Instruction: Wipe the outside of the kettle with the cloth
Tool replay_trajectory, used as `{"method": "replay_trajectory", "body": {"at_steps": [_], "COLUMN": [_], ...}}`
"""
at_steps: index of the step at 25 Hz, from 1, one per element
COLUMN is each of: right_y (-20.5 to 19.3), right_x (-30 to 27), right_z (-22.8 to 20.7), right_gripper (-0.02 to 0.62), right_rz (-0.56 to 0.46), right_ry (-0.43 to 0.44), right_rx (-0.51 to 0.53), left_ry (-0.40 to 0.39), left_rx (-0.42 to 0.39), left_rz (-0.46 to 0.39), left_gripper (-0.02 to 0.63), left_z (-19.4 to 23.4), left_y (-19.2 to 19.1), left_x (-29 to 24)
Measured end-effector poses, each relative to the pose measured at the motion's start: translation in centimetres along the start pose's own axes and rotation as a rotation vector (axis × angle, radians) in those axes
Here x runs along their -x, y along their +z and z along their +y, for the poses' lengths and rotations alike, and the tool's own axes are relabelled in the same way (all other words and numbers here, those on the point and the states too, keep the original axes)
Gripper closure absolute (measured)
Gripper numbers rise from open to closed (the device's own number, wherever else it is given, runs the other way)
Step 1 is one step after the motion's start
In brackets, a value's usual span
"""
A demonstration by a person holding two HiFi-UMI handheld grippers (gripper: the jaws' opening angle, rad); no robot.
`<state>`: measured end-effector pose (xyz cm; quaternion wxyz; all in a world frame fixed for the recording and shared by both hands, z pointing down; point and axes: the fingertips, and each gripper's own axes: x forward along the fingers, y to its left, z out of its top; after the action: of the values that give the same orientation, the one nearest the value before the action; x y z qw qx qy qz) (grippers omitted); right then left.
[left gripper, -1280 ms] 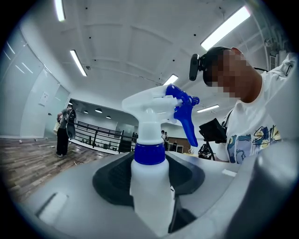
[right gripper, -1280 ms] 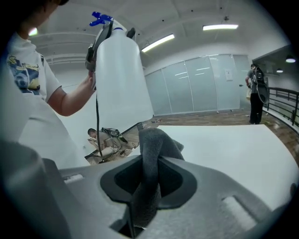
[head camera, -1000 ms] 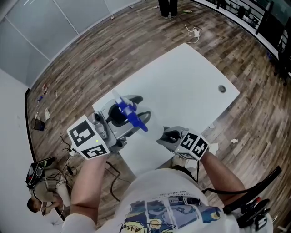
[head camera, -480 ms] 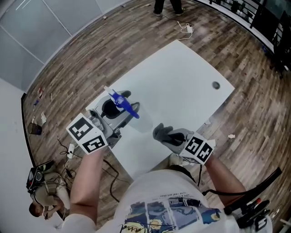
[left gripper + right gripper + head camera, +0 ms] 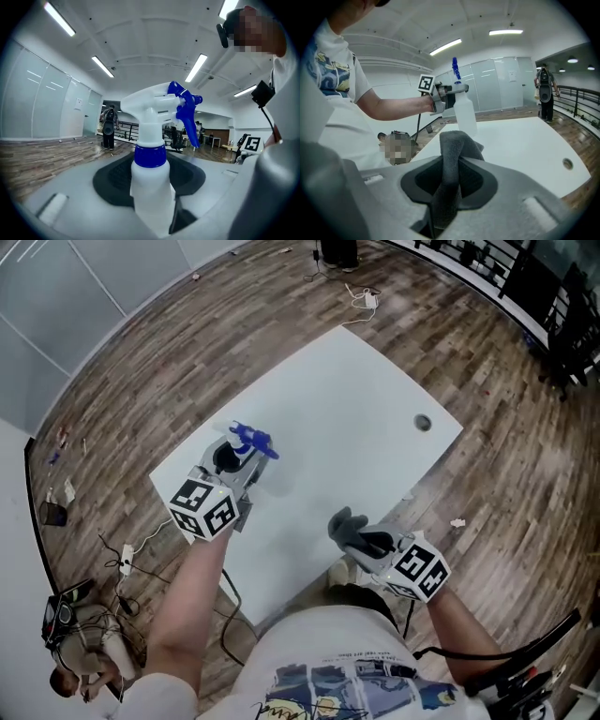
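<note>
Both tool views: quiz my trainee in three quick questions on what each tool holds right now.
1. True or false: the left tool grips a spray bottle.
2. The right tool holds: A a sponge, B a grey cloth, C a brush.
3. What colour is the bottle's trigger?
Key: 1 true; 2 B; 3 blue.

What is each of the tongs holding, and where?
Left tongs grip the spray bottle by its white body, just below the blue collar. Right tongs pinch the grey cloth at a fold.
</note>
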<state>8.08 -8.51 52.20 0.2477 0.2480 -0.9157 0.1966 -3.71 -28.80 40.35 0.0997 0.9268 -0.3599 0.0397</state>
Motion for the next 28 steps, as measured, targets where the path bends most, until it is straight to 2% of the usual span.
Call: {"method": "replay_trajectory", "body": {"at_steps": [6, 13, 20, 28], "right_y": [-1.5, -2.5, -2.2, -1.6], "right_x": [3.0, 4.8, 4.7, 4.2], "right_z": [-1.5, -3.8, -4.7, -5.2], "right_gripper": [0.517, 0.517, 0.517, 0.517], "right_rz": [-0.015, -0.009, -0.013, -0.016], "right_ry": [-0.045, -0.068, -0.054, -0.041], "right_rx": [-0.037, -0.062, -0.058, -0.047], "left_ry": [0.079, 0.163, 0.207, 0.208], "left_rx": [-0.003, -0.015, -0.033, -0.069], "left_rz": [0.039, 0.030, 0.033, 0.028], "left_gripper": [0.410, 0.410, 0.408, 0.402], "left_z": [2.1, 3.9, 4.3, 3.7], "left_y": [-4.6, -6.4, -7.6, -7.8], "left_x": [-4.2, -7.0, -7.8, -8.2]}}
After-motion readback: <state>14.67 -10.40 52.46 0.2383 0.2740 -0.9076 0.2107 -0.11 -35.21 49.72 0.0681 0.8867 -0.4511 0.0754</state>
